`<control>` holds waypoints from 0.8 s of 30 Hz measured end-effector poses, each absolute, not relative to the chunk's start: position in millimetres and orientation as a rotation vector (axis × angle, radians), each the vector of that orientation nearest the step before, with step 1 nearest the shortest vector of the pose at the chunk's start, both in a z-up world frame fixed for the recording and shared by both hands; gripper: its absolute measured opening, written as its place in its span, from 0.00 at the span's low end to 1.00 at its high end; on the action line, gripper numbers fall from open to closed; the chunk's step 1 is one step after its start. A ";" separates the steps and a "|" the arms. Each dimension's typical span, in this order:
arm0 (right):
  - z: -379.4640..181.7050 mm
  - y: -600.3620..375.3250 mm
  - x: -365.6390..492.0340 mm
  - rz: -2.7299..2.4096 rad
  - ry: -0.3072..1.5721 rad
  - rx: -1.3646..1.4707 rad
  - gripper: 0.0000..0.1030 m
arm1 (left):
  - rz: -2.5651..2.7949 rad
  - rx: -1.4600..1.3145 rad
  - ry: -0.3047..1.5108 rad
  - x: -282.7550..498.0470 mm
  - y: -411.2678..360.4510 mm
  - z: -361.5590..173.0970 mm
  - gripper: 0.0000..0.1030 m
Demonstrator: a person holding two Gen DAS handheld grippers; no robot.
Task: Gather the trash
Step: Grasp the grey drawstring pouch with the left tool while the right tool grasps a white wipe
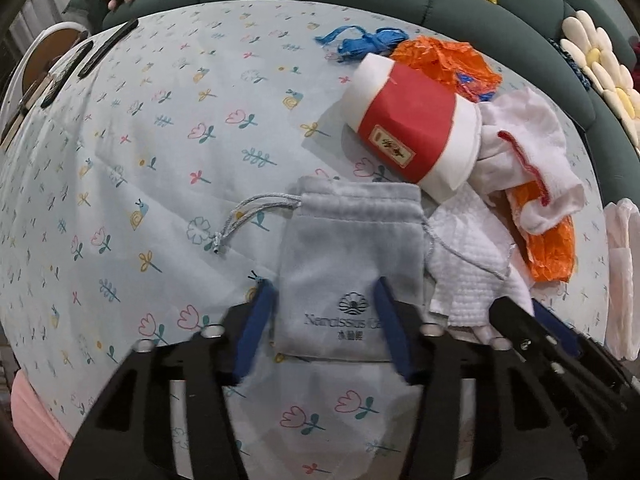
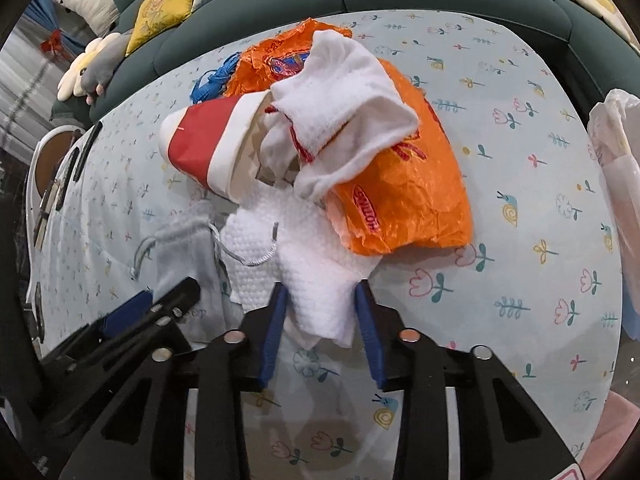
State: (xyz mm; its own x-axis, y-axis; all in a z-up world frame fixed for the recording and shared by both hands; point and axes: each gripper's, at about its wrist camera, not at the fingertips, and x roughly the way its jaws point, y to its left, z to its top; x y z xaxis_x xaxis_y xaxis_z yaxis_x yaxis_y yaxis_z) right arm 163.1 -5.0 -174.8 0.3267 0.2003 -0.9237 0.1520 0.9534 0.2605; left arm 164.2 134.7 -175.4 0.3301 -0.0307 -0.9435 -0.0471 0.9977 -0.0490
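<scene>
Grey velvet pouch (image 1: 352, 248) lies on the flowered sheet (image 1: 160, 152), its lower end pinched between the blue pads of the left gripper (image 1: 324, 320). Just beside it, the right gripper (image 2: 320, 320) is closed on a corner of the white tissue (image 2: 304, 264) (its pads press both edges). Behind them the trash is heaped together: red-banded cup (image 2: 208, 148), white cloth (image 2: 348, 112), orange bag (image 2: 404, 192), blue ribbon (image 1: 360, 40).

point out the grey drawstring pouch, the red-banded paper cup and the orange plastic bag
grey drawstring pouch (image 1: 352, 248): left wrist view, middle of body.
red-banded paper cup (image 1: 412, 120): left wrist view, red band.
orange plastic bag (image 2: 416, 196): right wrist view, broad crinkled face.
</scene>
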 end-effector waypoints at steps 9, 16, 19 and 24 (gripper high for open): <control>-159.6 -19.0 139.5 0.052 1.221 0.384 0.12 | -0.097 -0.171 1.242 157.2 135.2 -163.4 0.04; -118.8 -39.9 125.1 0.047 1.112 0.438 0.12 | -0.146 -0.183 1.164 143.7 122.1 -123.1 0.04; -95.9 -49.6 119.1 0.047 1.054 0.459 0.12 | -0.178 -0.176 1.118 140.6 111.9 -101.3 0.04; -61.6 -71.6 106.5 0.035 0.962 0.476 0.12 | -0.237 -0.170 1.047 136.0 88.1 -63.2 0.04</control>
State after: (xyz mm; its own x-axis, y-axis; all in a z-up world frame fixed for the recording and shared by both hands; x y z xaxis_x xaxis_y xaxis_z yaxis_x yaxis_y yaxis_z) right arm 106.5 -71.6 -61.6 0.5796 0.2366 -0.7798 0.1790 0.8966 0.4051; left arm 136.0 88.1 -63.2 0.4786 -0.2740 -0.8342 0.1128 0.9614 -0.2510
